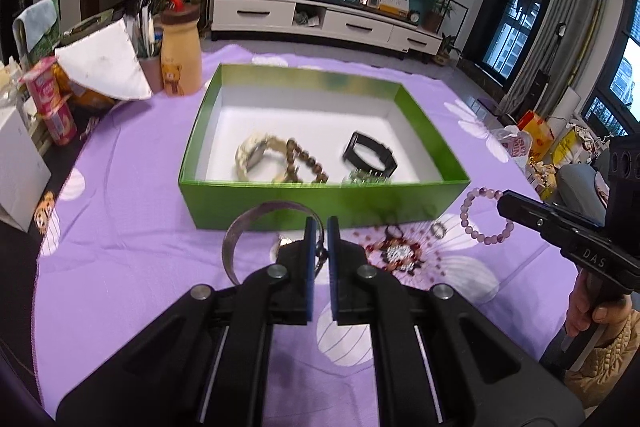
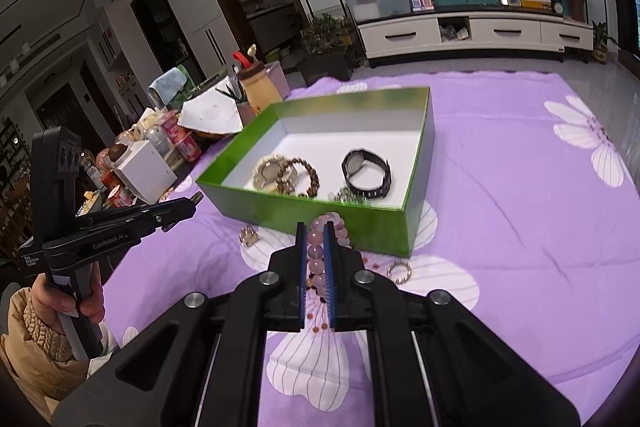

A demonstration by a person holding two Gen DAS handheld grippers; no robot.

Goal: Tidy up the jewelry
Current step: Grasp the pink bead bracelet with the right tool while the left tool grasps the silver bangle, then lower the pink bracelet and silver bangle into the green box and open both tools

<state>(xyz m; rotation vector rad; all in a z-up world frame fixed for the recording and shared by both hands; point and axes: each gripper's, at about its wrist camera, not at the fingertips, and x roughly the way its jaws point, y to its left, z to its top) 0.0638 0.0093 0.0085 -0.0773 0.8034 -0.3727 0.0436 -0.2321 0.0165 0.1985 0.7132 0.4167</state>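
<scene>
— Both tools look alike: the left gripper [image 1: 319, 227] and right gripper [image 2: 315, 233] are matte black with blue pads and round silver screws.

— And the person's hand [image 2: 86, 301], nearest the green box [image 2: 320, 219], shows bare skin, tan quilted sleeve.

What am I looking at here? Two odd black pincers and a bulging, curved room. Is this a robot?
No robot: a person holds a black two-finger claw in each hand, and each claw carries a wide-angle camera, which bends the room. One picture looks along the left claw, shut on a silver metal bangle. The other looks along the right claw, shut on a pink bead bracelet. Both work over a purple flowered cloth. An open green cardboard box already holds a pale watch, a brown bead bracelet and a black watch. Small rings and a red bead piece lie beside it.
</scene>
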